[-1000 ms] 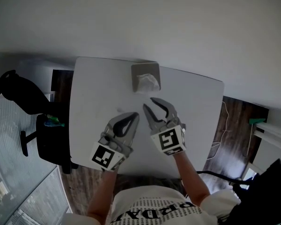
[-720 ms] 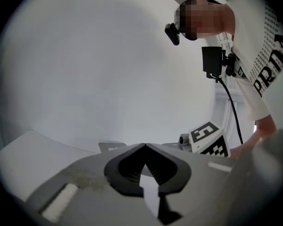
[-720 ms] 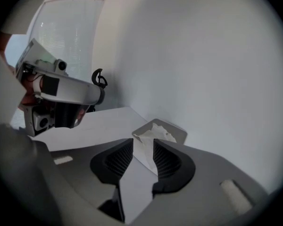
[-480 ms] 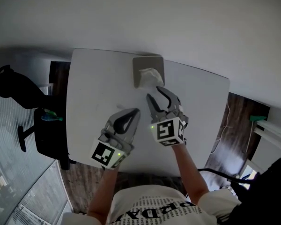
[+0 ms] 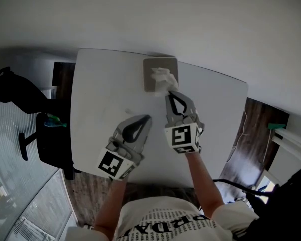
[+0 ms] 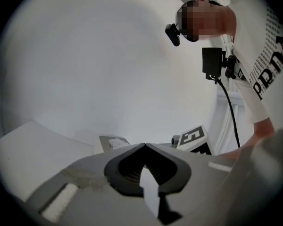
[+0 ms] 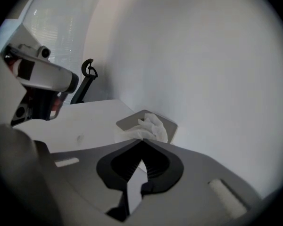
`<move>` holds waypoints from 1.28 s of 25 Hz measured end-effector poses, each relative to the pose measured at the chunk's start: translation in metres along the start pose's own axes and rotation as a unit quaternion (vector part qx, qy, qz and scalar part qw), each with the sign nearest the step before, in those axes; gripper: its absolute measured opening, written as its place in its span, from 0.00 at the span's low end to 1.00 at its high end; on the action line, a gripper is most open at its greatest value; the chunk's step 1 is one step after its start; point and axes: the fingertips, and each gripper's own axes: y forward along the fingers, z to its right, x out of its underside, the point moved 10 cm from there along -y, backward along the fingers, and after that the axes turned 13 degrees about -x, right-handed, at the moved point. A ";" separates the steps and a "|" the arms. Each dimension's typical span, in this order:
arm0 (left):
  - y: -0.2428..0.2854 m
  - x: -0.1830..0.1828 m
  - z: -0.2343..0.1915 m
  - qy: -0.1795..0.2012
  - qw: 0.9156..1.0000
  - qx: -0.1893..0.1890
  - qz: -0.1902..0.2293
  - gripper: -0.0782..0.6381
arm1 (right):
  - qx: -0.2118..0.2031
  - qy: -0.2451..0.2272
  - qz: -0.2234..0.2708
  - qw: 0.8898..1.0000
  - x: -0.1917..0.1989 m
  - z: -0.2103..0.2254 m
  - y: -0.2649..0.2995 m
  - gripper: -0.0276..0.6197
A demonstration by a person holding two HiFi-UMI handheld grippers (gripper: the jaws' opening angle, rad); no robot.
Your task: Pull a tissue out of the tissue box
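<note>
A grey tissue box point(image 5: 160, 74) stands at the far edge of the white table point(image 5: 100, 94), against the wall, with a white tissue point(image 5: 162, 77) sticking up from its slot. My right gripper point(image 5: 170, 92) reaches the box's near side, jaws shut, tips pinching the tissue's near edge; the right gripper view shows the tissue point(image 7: 151, 127) bunched right at the closed tips point(image 7: 142, 141). My left gripper point(image 5: 147, 118) hovers over the table's middle, shut, with nothing in it. The left gripper view shows its closed tips point(image 6: 145, 145) and the box point(image 6: 111, 142) beyond.
A black office chair point(image 5: 15, 92) stands left of the table. White cable lies on the wooden floor point(image 5: 238, 134) to the right. A plain wall rises just behind the box. The table is bare on the left side.
My right gripper moved forward to the box, and its jaws went from wide open to shut at the tissue. The left gripper stayed roughly in place.
</note>
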 end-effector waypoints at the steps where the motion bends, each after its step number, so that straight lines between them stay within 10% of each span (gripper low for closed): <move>1: 0.000 0.000 0.000 -0.001 1.000 0.000 0.000 0.10 | -0.001 0.002 -0.001 1.000 0.000 0.000 0.000 0.05; 32: -0.056 -0.073 0.050 0.023 0.998 0.028 0.054 0.10 | -0.030 0.026 0.058 0.997 -0.082 -0.034 -0.103 0.05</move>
